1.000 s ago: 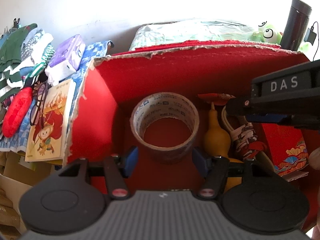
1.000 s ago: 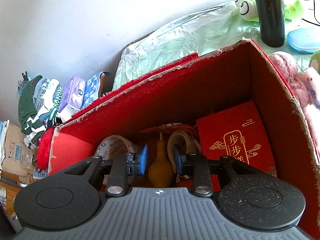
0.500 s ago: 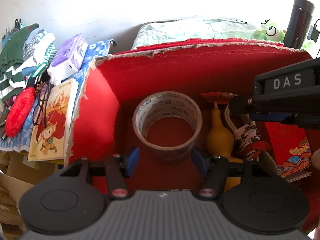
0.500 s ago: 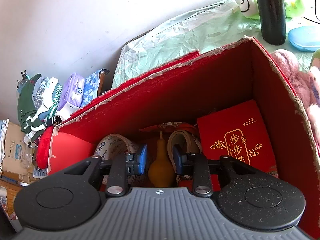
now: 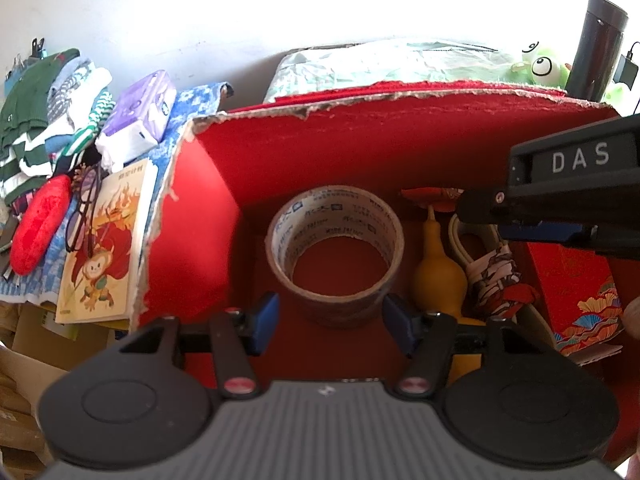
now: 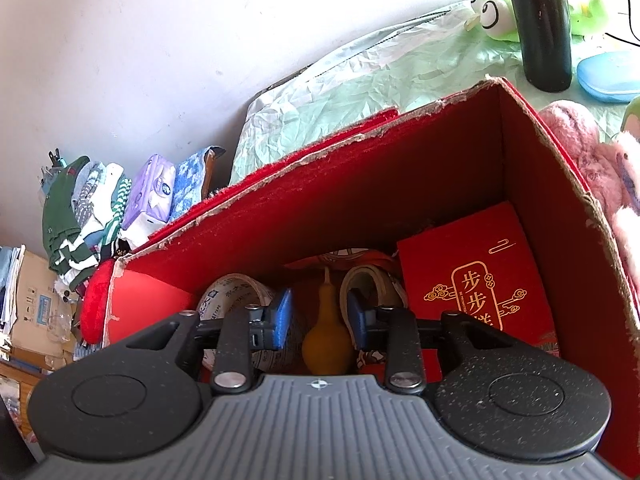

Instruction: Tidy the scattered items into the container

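Observation:
A red cardboard box [image 5: 360, 148] holds a roll of brown tape [image 5: 334, 256], a yellow gourd [image 5: 438, 276], a coiled white cable [image 5: 466, 240], a patterned bundle [image 5: 496, 276] and a red envelope [image 5: 572, 280]. My left gripper [image 5: 330, 320] is open over the box floor. The tape stands just past its blue pads, untouched. My right gripper [image 5: 540, 234] reaches in from the right, above the cable. In the right wrist view that gripper [image 6: 320, 316] is open and the gourd [image 6: 326, 340] lies below, in the gap between its pads, with the envelope [image 6: 476, 280] to the right.
Left of the box lie a picture book [image 5: 104, 248], glasses [image 5: 84, 208], a red plush piece [image 5: 38, 228], a purple tissue pack [image 5: 140, 120] and folded clothes [image 5: 40, 100]. Behind it stand a black flask [image 5: 600, 40] and a green frog toy [image 5: 540, 66]. Pink plush [image 6: 592, 152] sits to the right.
The right gripper's pads have parted a little. Both hands and the items in the box have stayed where they were.

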Demonstrator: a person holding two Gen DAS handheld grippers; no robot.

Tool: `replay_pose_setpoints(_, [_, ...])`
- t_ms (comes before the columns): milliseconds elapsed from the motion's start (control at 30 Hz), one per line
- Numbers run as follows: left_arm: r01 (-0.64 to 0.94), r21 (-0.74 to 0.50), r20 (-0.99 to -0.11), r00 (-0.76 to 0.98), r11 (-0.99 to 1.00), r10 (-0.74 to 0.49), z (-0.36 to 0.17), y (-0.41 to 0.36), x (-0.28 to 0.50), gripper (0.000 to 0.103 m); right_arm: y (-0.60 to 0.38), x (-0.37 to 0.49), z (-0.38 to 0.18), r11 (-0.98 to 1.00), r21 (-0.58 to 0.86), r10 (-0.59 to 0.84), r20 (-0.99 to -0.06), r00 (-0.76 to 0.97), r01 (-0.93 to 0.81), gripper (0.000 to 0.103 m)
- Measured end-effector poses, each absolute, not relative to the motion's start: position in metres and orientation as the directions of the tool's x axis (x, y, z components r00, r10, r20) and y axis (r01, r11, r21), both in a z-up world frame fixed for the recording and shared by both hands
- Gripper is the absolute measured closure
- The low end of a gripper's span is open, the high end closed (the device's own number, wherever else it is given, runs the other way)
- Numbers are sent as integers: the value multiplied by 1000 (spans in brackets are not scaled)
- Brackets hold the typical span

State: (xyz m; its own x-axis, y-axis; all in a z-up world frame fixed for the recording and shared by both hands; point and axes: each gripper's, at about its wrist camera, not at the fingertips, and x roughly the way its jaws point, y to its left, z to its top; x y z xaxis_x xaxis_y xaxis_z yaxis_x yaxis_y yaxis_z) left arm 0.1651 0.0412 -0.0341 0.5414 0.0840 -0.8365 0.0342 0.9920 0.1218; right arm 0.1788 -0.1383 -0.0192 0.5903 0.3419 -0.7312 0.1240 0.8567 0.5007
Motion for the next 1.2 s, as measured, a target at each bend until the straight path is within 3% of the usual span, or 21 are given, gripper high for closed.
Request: replay_pose_setpoints(1200, [24,110,-842,533,994,80,-34,42,165,36,-142,177,-19,843,525,354,-707,612,118,68])
